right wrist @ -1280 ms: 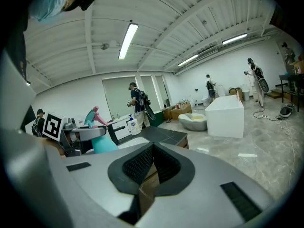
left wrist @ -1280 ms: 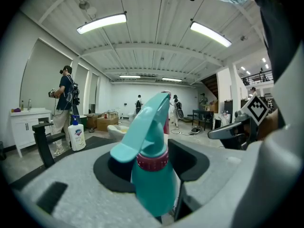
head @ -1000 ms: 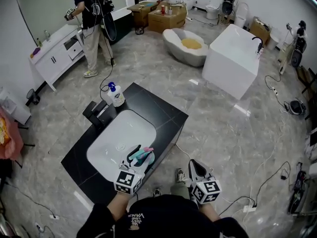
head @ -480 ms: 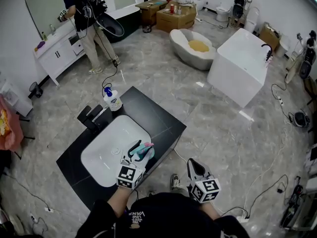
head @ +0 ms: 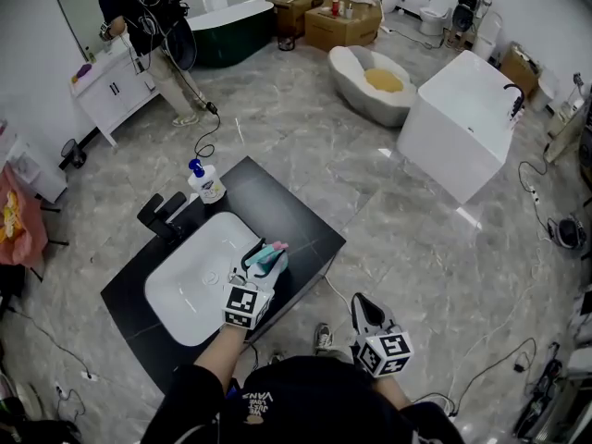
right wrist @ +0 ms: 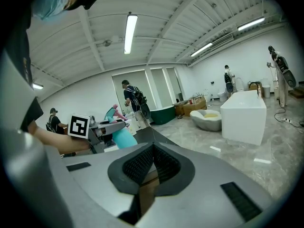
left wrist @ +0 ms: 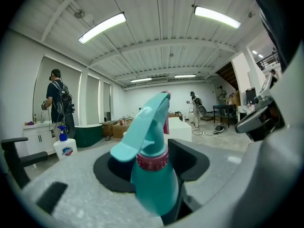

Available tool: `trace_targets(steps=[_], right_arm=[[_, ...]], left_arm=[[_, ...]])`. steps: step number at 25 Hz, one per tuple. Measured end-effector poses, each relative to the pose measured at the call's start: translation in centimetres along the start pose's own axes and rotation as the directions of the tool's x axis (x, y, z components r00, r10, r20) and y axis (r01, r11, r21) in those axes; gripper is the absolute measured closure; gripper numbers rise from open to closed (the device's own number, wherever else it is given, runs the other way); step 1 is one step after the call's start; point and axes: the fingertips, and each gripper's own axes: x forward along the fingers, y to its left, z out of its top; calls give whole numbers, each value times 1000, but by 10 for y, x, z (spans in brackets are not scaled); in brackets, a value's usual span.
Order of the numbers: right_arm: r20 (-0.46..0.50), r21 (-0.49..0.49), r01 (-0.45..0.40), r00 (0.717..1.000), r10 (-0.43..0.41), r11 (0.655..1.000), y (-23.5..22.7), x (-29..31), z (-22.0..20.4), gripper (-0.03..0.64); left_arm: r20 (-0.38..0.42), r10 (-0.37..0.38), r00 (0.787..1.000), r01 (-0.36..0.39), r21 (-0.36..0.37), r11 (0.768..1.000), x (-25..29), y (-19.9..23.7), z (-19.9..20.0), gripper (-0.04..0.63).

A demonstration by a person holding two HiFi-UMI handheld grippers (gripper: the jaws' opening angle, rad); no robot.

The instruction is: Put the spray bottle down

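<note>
A teal spray bottle [head: 270,258] with a pink collar sits between the jaws of my left gripper [head: 263,265], which is shut on its body. In the left gripper view the bottle [left wrist: 153,175] stands upright, its trigger head pointing away. The bottle hangs over the right rim of the white basin [head: 190,285], beside the black counter [head: 287,213]. My right gripper [head: 363,309] is lower right, over the grey floor, shut with nothing in it. From the right gripper view, the right gripper [right wrist: 151,152] has its pads together, and the bottle [right wrist: 122,137] shows at the left.
A black faucet [head: 163,216] and a white soap pump bottle [head: 205,185] stand at the far side of the counter. A white bathtub [head: 458,123] and an oval tub [head: 372,83] are beyond. A person [head: 139,17] stands at a white vanity. Cables lie on the floor.
My left gripper has carried the bottle forward, from over the basin's near corner to its right rim. The right gripper came forward with it. Both kept their jaws as they were.
</note>
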Motion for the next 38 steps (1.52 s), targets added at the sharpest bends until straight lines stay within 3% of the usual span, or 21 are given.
trace_targets(steps=[22,38], right_arm=[[-66,16,-56,996,57,998,-45,21,-6,615],[-112,17,-81,990,83,997,-62,31,-9,614]], left_arm=[[-79,91,993,-91,4,996,115,42,-26,376],[-126,171,977,-183,-92,979,151,76,-47,376]])
